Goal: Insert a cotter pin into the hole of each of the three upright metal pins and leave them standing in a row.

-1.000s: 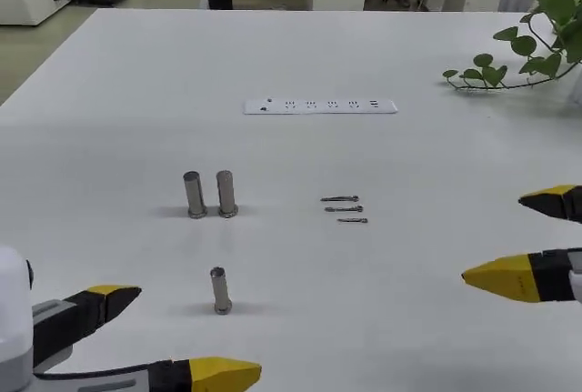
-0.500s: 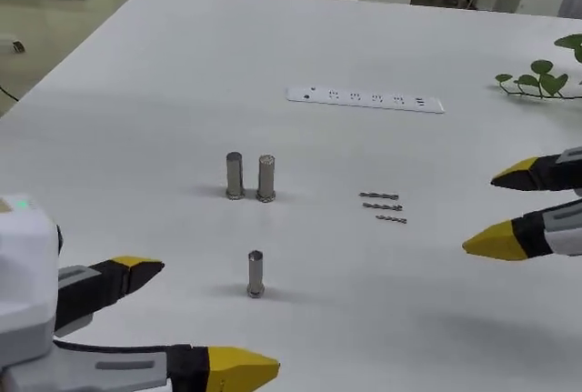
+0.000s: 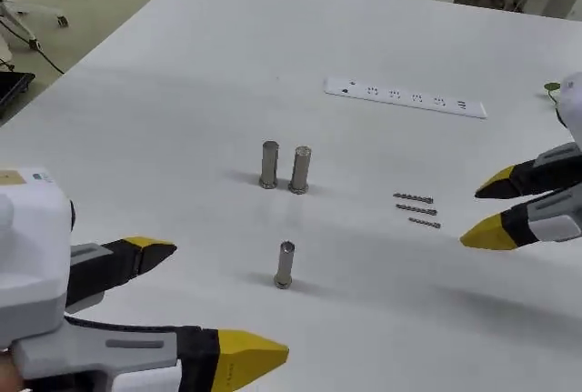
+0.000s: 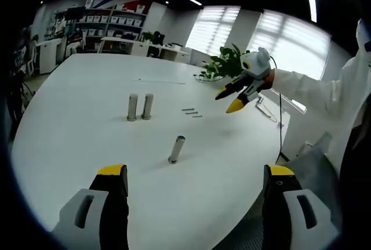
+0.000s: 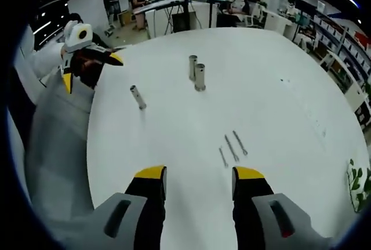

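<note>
- Left tongs (image 3: 200,304) released, jaws wide apart, nothing between them, hovering over the tabletop (image 3: 182,92).
- Right tongs (image 3: 476,216) also released and empty, jaws closer together than the left pair's.
- Single metal pin (image 3: 285,265) stands upright just ahead of the left tongs.
- Two more metal pins (image 3: 269,165) stand upright side by side, farther ahead of the left tongs.
- Three cotter pins (image 3: 416,210) lie loose on the tabletop, near the right tongs' tips, on the side towards the left tongs.
- Power strip (image 3: 405,98) lies well beyond both.

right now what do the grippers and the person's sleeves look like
The left gripper and the right gripper match: black tapered jaws with yellow tips, on grey and white housings. The person wears white sleeves.
</note>
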`<state>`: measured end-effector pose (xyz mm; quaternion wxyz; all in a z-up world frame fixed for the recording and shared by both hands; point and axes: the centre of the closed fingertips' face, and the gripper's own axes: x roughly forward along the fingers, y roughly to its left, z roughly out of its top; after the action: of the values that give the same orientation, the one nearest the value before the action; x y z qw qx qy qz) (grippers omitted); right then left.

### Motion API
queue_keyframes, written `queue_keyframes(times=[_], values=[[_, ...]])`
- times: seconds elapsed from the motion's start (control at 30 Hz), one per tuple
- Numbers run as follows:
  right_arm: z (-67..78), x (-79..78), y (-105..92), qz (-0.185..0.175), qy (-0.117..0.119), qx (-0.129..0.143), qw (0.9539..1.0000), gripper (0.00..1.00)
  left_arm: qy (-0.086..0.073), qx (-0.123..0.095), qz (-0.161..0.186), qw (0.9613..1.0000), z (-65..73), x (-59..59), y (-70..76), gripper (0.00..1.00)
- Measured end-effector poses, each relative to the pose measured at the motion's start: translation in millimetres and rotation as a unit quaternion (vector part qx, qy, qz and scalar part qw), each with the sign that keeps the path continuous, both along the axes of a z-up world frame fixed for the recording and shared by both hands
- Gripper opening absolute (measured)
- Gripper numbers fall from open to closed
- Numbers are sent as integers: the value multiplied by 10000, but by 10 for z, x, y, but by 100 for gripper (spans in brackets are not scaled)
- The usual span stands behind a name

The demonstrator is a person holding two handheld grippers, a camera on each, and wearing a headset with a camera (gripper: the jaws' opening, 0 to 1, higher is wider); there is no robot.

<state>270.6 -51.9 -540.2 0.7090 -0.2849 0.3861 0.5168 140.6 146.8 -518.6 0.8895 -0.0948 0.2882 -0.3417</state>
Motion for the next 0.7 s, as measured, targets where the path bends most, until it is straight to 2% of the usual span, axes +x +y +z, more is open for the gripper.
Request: queue_keyframes(times=[0.17,0.3,0.5,0.63,0.7], values=[[-136,92,68,223,49,-200,9995,39,1,-65,69,10000,25,-10,2,96],[-244,145,93,298,146,-309,9990,31,-10,-65,95,9999,35,-20,6,96],[-439,251,60,347,356,-583,9971,29,-14,-99,106,9999,38,-42,0,96],[-507,341,47,338,324,-733,9962,26,97,-91,157,9998,-21,-65,26,95],[-528,362,52,347,358,-743,9960,24,102,-102,195,9997,-24,-69,38,94]])
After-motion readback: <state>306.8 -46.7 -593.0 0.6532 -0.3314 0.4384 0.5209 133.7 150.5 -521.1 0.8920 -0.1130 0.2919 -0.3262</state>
